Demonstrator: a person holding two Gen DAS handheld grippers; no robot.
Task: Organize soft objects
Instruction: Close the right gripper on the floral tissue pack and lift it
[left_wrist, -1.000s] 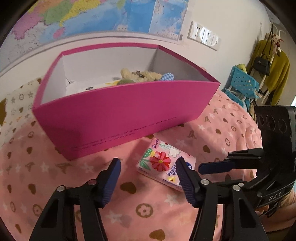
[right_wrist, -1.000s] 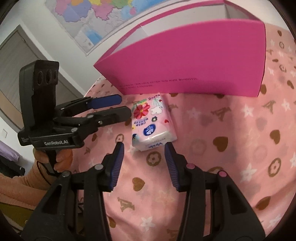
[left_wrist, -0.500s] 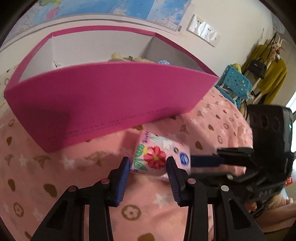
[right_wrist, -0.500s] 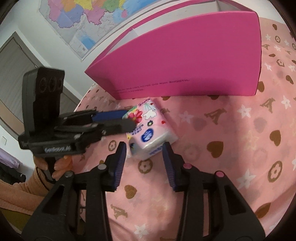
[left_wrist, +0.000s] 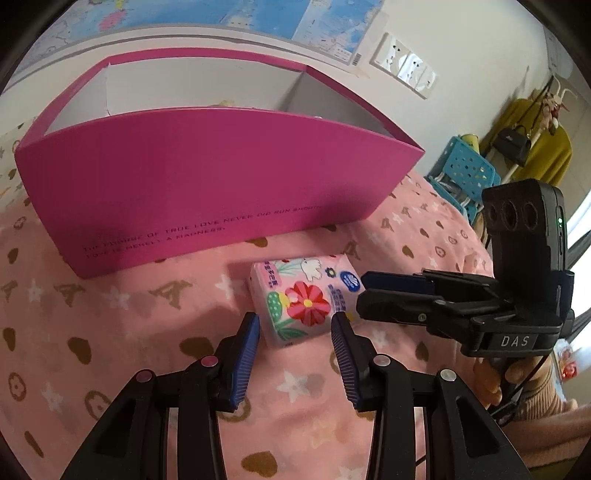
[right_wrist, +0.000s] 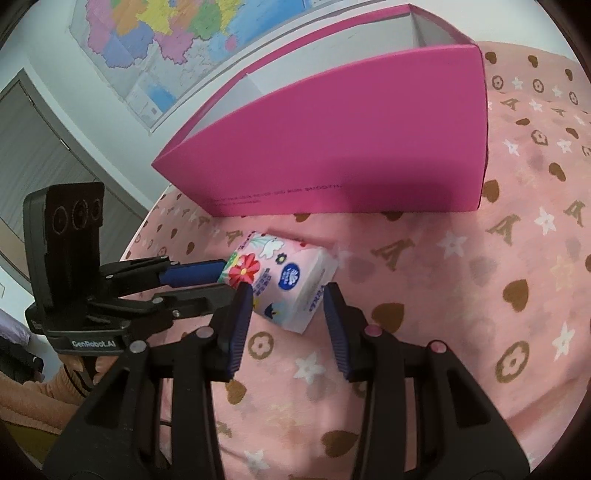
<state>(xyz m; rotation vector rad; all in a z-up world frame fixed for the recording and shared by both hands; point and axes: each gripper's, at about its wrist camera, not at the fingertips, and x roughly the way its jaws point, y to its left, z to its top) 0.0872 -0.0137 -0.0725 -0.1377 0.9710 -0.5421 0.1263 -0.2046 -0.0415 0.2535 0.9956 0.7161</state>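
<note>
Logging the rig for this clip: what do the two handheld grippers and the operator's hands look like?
Both are black plastic with ribbed blue finger pads and pinkish pivot caps. The left gripper reads GenRobot.AI; the right gripper reads DAS, with a green LED. Each carries a three-lens module. Peach sleeves; thin black cables below.

My work surface is covered with a pink blanket (left_wrist: 155, 317) printed with brown hearts, white stars and little towers. Behind it, on the white wall (left_wrist: 472, 44), hangs a coloured map (right_wrist: 159, 40), with a row of white sockets (left_wrist: 404, 70) beside it. Off to my right stands a blue perforated stool (left_wrist: 469, 173), and past it a rack carries a mustard garment (left_wrist: 543, 151) and a black handbag (left_wrist: 515, 142). To my left I see a grey door (right_wrist: 33, 144).
</note>
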